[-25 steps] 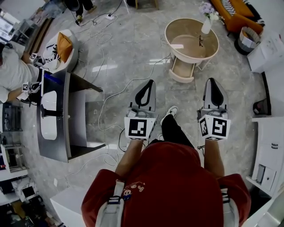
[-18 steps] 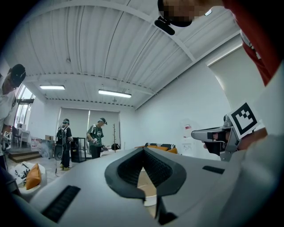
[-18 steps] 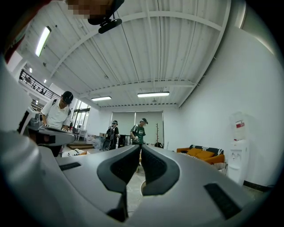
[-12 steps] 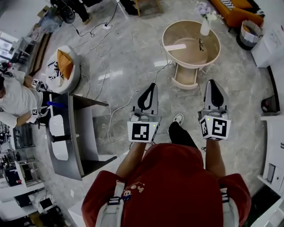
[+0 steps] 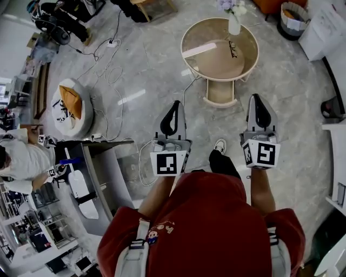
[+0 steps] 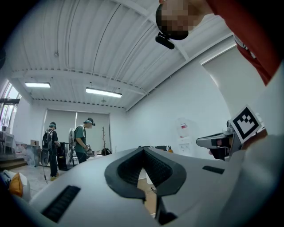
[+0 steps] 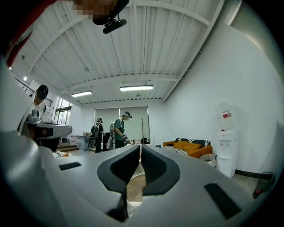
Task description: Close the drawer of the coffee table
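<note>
The round beige coffee table (image 5: 213, 64) stands at the top middle of the head view. Its drawer (image 5: 219, 93) sticks out open from under the near edge, toward me. On the tabletop are a white vase with flowers (image 5: 233, 22) and a pair of glasses (image 5: 232, 50). My left gripper (image 5: 175, 104) and right gripper (image 5: 258, 98) are held side by side, level, pointing at the table from a short way off. Both are shut and hold nothing. In the left gripper view my left gripper (image 6: 143, 149) has its tips together, as does my right gripper (image 7: 140, 146) in its own view.
White cables (image 5: 116, 81) trail over the marble floor left of the table. A white pouf with an orange cushion (image 5: 72, 107), a grey desk (image 5: 94, 178) and a seated person (image 5: 21, 162) are at the left. A basket (image 5: 294, 16) and white cabinets (image 5: 332, 162) line the right side.
I have walked toward the coffee table: it and its open drawer sit nearer the grippers and more centred. Both grippers came forward together, still shut.
</note>
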Demonstrator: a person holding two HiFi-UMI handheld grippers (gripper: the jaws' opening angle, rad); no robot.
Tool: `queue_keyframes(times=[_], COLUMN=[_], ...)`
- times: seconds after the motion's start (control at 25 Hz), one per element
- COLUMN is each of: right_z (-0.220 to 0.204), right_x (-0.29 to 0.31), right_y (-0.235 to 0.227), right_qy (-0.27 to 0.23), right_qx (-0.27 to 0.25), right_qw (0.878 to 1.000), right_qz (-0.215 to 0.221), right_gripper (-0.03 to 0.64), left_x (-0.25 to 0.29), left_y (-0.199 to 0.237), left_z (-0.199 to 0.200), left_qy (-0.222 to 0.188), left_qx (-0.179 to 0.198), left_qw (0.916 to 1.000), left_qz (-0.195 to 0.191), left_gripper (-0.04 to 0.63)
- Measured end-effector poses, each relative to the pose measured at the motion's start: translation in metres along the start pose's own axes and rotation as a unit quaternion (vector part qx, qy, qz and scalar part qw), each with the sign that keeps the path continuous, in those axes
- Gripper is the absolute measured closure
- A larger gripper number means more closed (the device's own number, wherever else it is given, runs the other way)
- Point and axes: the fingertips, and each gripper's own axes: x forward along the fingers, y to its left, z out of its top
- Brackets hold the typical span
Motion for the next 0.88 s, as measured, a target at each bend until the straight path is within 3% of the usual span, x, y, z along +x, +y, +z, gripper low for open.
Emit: queue_keyframes(times=[0.44,0.68,0.8,0.88], right_z=[-0.020,-0.039,-0.045,-0.058], right_x=[0.060,0.077,0.090,0.097], right_y=[-0.019,-0.004,0.005,0.015], right_qy=[0.007,0.024,0.028,0.028], right_qx=[-0.013,-0.023,-0.014,-0.004], right_qw=[1.000,0.998,0.995,0.993], right_qz=[-0.021,-0.061,-0.093,-0.115], right_gripper=[0.589,0.591,0.591,0.591], left_x=[0.078,0.111,0.126,0.136], left_y=[0.021,0.041,0.057,0.070], left_z=[-0.024,-0.056,-0.078,-0.090], left_qy=[-0.012,-0.006,0.005,0.003], left_qx=[-0.024,-0.049,-0.017,-0.015], left_qw=[0.9994,0.9959,0.9920,0.9888], left_qz=[-0.023,-0.075,-0.125,-0.148], left_gripper=[0.583,0.583,0.583,0.583])
